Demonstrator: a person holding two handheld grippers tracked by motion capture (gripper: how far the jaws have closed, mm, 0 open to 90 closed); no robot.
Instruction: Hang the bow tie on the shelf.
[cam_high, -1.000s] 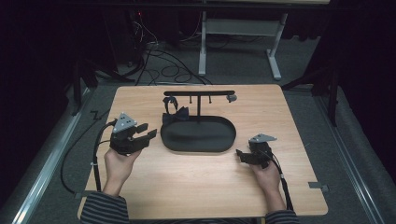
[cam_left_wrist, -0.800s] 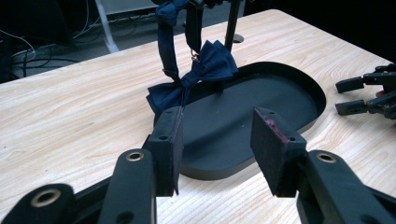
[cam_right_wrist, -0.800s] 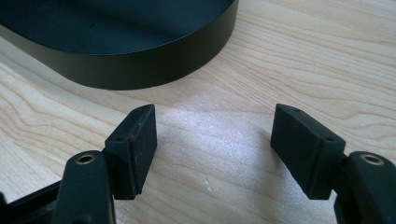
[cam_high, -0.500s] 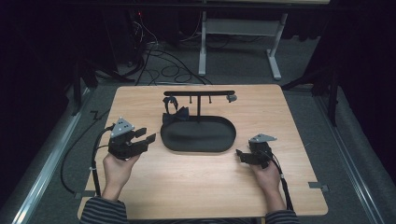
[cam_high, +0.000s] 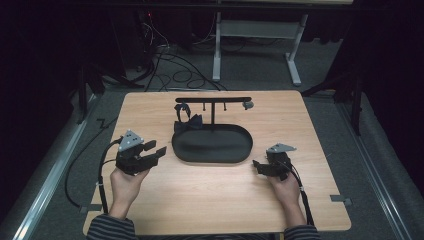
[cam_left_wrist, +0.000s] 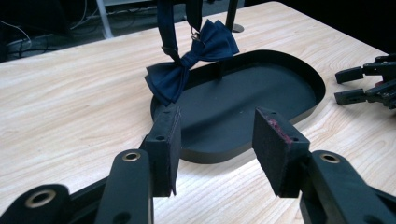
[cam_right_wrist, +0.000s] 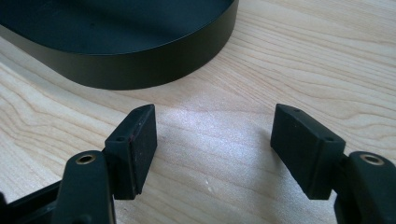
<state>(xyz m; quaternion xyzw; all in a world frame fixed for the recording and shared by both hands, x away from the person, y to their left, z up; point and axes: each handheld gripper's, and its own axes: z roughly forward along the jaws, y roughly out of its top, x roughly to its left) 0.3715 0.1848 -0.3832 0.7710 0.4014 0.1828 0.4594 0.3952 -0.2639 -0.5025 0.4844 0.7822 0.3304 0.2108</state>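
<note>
From the high view, your left gripper (cam_high: 154, 151) sits left of the black oval tray (cam_high: 212, 156) on the wooden table (cam_high: 200, 200), and your right gripper (cam_high: 259, 165) sits just off the tray's right end. Both are held low, jaws apart, holding nothing. A black T-shaped stand (cam_high: 213, 100) rises behind the tray, with something dark hanging at its left side.

Your left gripper view makes that clear: it is a navy bow tie (cam_left_wrist: 189, 60) on its strap, drooping over the tray's far rim. The jaws stand wide apart, empty, aimed at the tray.

Your right gripper view shows only the tray wall (cam_right_wrist: 140, 65) close ahead and bare wood between its spread, empty jaws.
</note>
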